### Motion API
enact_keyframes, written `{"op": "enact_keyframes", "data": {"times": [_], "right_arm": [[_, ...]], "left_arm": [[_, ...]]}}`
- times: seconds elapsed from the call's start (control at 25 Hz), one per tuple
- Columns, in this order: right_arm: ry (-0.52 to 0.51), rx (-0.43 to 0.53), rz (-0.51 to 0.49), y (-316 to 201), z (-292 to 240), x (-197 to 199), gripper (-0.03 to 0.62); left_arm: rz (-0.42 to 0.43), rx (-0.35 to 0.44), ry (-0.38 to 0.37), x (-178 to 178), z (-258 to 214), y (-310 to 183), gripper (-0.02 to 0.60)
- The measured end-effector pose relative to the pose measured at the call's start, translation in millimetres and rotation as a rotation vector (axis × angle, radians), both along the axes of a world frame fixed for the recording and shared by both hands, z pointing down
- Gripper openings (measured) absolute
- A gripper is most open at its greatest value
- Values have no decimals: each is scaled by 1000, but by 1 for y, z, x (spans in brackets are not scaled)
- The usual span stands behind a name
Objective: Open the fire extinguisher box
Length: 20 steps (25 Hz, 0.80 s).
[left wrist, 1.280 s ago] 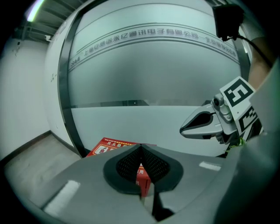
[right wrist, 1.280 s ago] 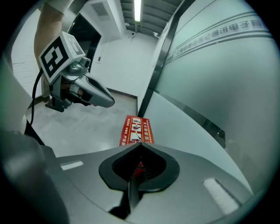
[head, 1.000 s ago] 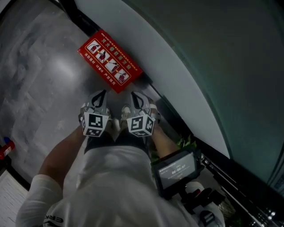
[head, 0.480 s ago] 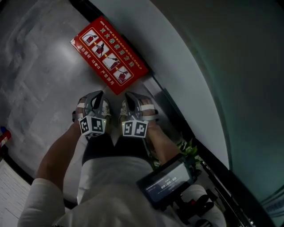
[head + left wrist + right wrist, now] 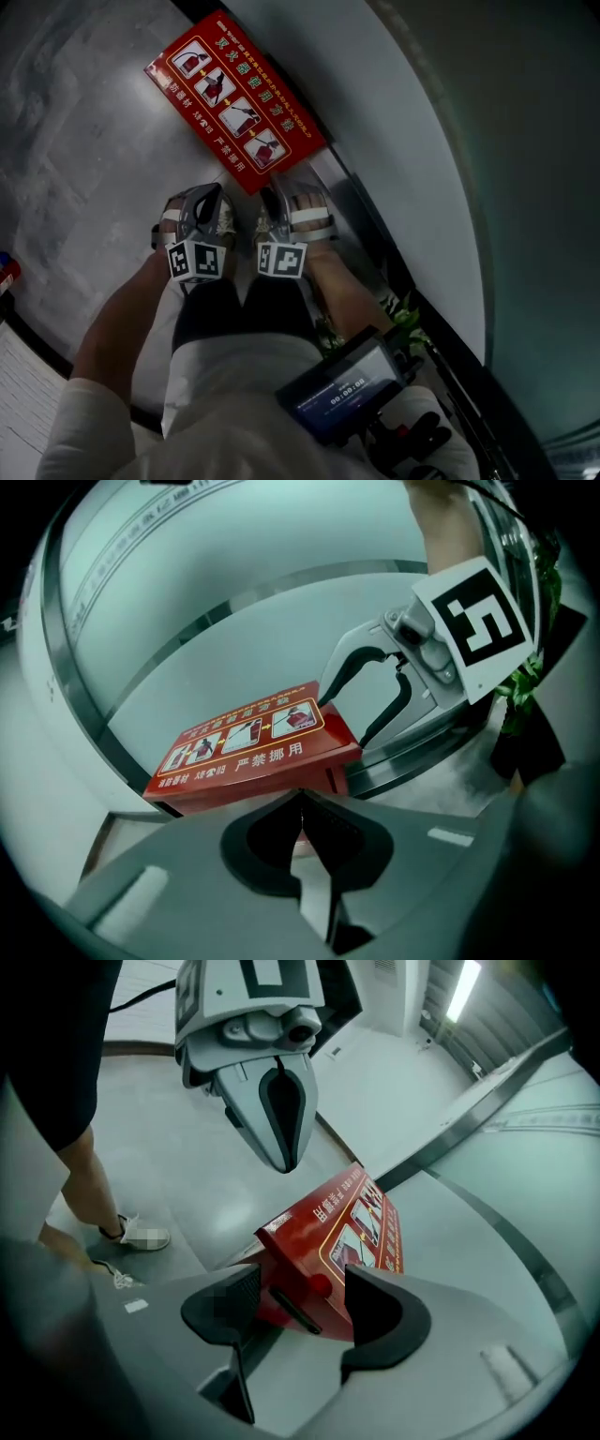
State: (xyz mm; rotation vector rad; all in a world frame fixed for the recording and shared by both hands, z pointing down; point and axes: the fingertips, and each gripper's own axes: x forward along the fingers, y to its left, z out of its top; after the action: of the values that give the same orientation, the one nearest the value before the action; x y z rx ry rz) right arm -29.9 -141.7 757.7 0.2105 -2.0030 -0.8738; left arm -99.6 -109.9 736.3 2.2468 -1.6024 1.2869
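A red fire extinguisher box [image 5: 234,98] with picture instructions on its lid lies on the grey floor against a curved wall. My left gripper [image 5: 211,202] is shut and empty, a little short of the box's near end [image 5: 253,747]. My right gripper [image 5: 278,187] is at the box's near corner. Its jaws have just been opening and stand wide either side of the box's end face [image 5: 314,1283], which carries a dark slot and a small red knob; the pads do not press on it. The left gripper view shows the right gripper [image 5: 375,691] spread open beside the lid.
A curved pale wall [image 5: 375,103] with a dark metal rail [image 5: 422,752] runs behind the box. A person's shoe [image 5: 141,1234] stands on the floor to the left. A dark screen device [image 5: 342,394] hangs at the person's chest, with green leaves [image 5: 398,314] beside it.
Both grippers have come down and closer to the box, which now looks larger in the head view. The right gripper's tip now reaches the box's near corner.
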Motion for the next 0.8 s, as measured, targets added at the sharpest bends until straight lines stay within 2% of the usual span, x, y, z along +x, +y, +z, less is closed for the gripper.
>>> {"op": "enact_keyframes", "data": {"times": [0.12,0.2,0.36,0.8], "right_arm": [[17,51,-16,-7,2,-8,302],[28,73,-16,-12,0,-13,275],[41,62,-21,-11,-4,-15,256],[-54,-4,6,-6,-25,-12,194]], "left_arm": [[-10,-9,8,-4,2,3,5],[-21,-13,15,-7,3,5,5],[-42,-16,21,-14,3,7,5],[-71,7,25,-25,-2,2,5]]}}
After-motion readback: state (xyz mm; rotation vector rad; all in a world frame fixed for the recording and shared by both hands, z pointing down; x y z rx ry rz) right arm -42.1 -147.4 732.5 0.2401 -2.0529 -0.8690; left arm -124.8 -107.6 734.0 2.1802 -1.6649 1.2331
